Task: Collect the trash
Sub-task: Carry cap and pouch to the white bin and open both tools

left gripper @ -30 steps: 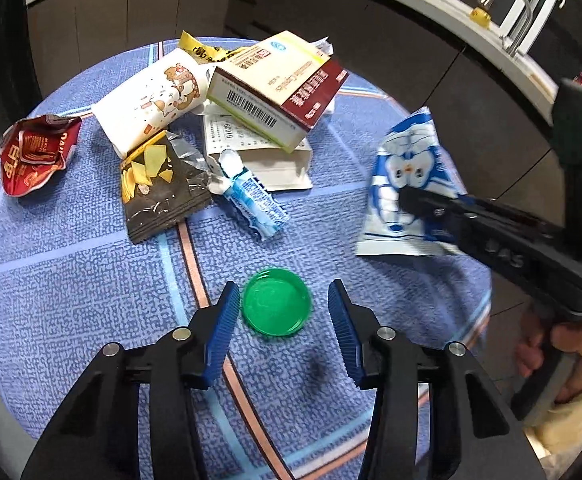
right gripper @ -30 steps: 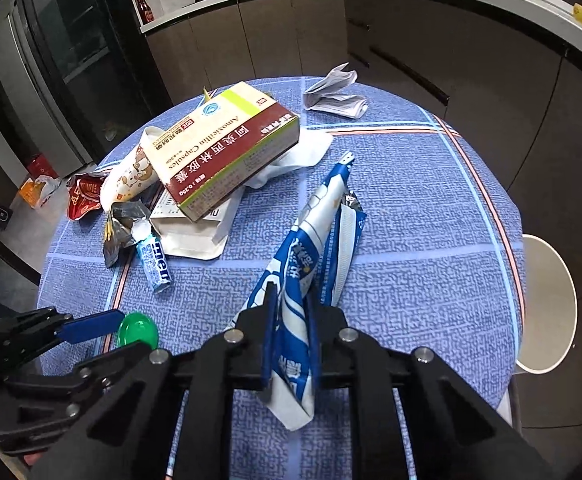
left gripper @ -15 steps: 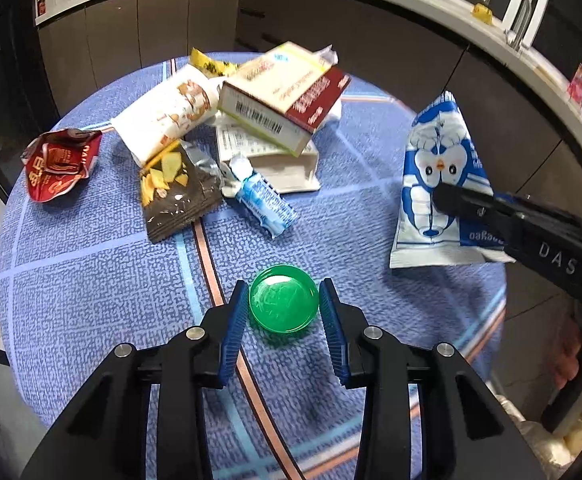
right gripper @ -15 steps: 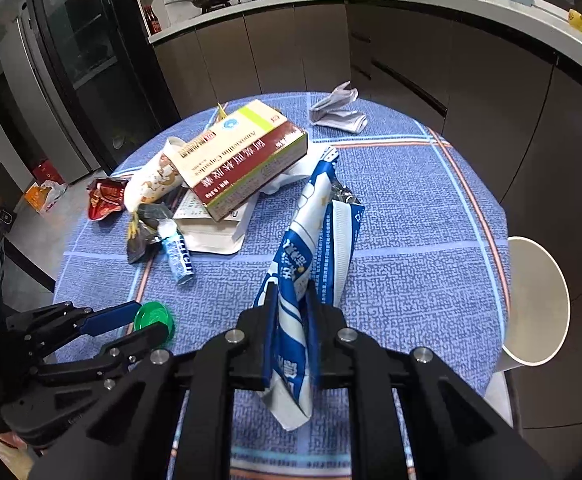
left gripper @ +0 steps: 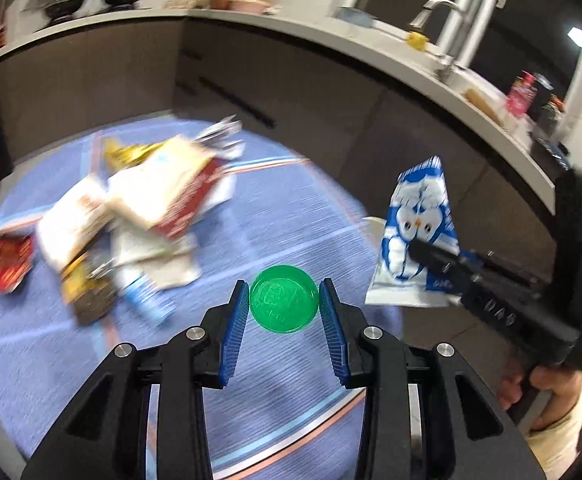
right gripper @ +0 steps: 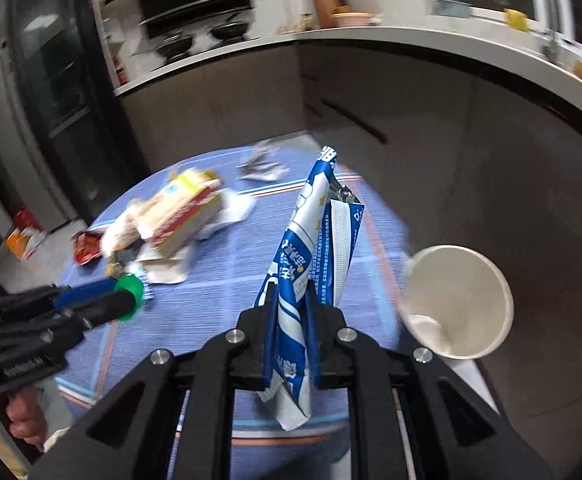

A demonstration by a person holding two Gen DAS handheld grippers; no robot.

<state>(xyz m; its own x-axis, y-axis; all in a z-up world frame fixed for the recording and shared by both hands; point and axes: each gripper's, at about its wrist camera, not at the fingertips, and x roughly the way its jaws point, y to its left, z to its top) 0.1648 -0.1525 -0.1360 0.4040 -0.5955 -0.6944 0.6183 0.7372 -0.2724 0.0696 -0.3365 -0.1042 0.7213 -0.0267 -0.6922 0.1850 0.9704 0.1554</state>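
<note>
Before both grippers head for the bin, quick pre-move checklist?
1. Left gripper clamped on green lid: ok, blue pads touch both edges of the lid.
2. Lid off the table: ok in the right wrist view, where it sits above the cloth.
3. Right gripper clamped on blue-and-white wrapper: ok, pinched near its lower end, top standing up.
4. White bin in sight: ok, open mouth beside the table to the right.
5. Bin contents or free space: cannot tell, only part of the inside shows.
6. Trash left on table: not ok, the box and wrapper pile remains.
</note>
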